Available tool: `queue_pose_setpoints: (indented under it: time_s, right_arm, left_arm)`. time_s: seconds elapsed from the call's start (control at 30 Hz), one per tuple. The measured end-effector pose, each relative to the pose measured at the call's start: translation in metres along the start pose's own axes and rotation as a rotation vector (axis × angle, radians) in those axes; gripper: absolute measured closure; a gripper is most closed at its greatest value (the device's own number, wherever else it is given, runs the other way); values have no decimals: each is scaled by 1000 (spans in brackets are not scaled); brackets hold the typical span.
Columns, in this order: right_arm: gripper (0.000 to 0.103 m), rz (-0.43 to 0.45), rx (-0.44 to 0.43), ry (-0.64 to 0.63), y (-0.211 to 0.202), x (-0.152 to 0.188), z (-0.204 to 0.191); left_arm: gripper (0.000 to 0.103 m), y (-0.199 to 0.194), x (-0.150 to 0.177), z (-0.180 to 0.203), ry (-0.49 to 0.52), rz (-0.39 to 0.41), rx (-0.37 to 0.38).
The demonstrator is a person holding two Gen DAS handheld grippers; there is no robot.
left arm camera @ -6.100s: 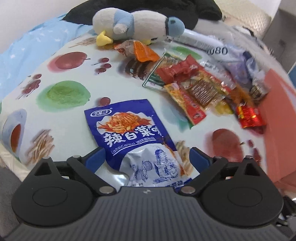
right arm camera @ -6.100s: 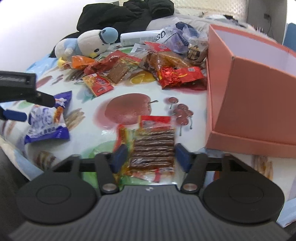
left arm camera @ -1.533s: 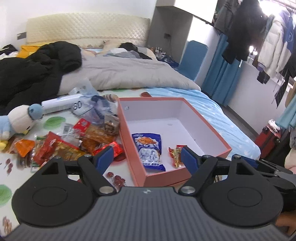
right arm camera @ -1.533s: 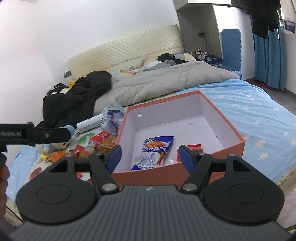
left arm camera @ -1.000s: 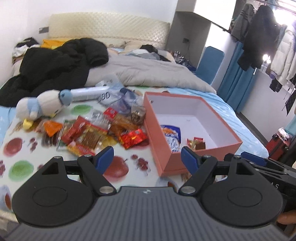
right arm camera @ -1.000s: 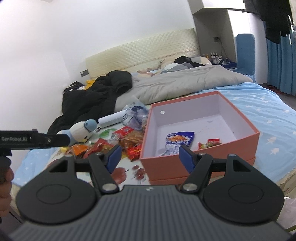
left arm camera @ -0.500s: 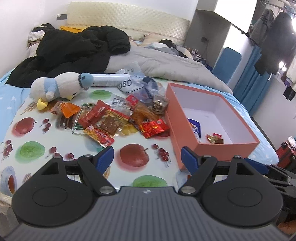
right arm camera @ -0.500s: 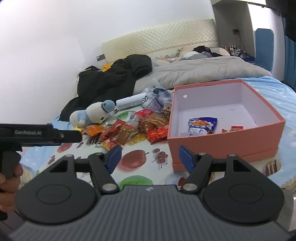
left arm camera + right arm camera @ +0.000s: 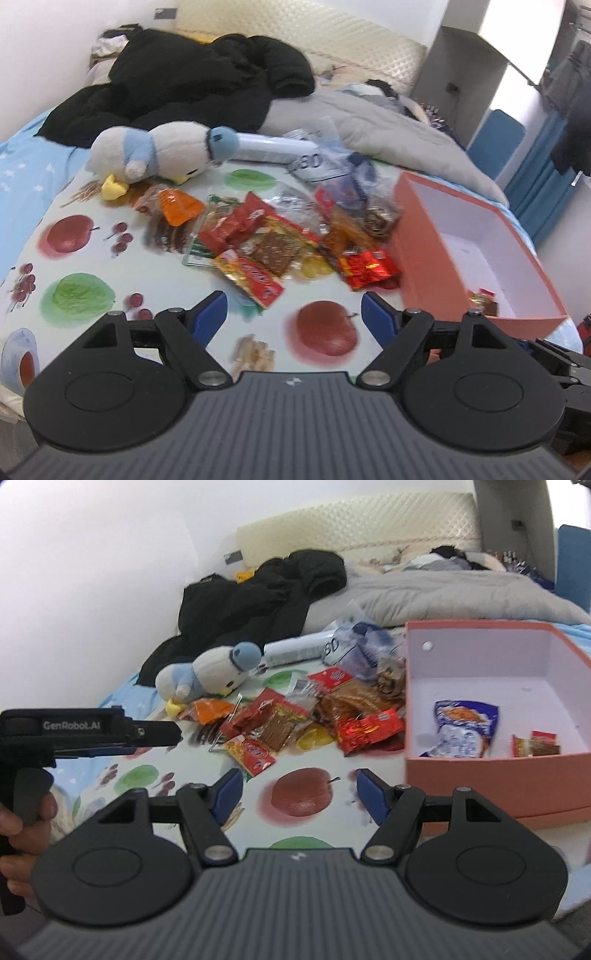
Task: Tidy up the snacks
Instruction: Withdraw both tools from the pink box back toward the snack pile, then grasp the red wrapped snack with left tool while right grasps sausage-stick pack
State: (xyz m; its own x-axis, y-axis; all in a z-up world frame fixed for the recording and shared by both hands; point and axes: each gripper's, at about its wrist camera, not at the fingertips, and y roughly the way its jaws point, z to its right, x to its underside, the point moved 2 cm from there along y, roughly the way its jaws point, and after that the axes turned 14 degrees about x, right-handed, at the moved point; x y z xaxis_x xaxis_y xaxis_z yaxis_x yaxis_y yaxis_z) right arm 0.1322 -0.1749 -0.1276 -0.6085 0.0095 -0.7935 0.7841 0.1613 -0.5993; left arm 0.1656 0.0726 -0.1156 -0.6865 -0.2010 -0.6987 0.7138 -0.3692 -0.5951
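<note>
Both grippers, left gripper and right gripper, have jaws apart and empty. The heap of crinkly foil snack packets sits beside the salmon cardboard box (two packets already inside). Risk: overlapping packets, so a pinch may drag a neighbour or slip.

Black tongs, blue pads, silver pivots
</note>
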Motion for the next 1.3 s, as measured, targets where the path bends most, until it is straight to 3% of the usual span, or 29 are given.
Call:
queue_pose_setpoints:
  time_s: [0.17,0.37,0.83,0.97,1.13,1.3]
  right_arm:
    - [33,-48,-2,-24,35,-3,-14]
    - [33,-84,-15,-19,83,-7,-34]
    - [34,-110,-28,-28,200,-12,-60]
    - [34,-114,-35,-40,222,-15,-68]
    - [35,-119,-23,-55,242,-17,-74]
    - [34,-96,-42,-66,252,-18,-80]
  left_arm:
    - [20,30,-11,-37,-39,-25,-26]
    - [20,73,-33,-63,-10,-48,-35]
    - [22,179,-67,-96,128,-126,-10]
    - [21,195,-71,-99,233,-151,-60]
    - [22,214,-67,-115,237,-201,-65]
    - [35,231,-62,-132,202,-225,-84]
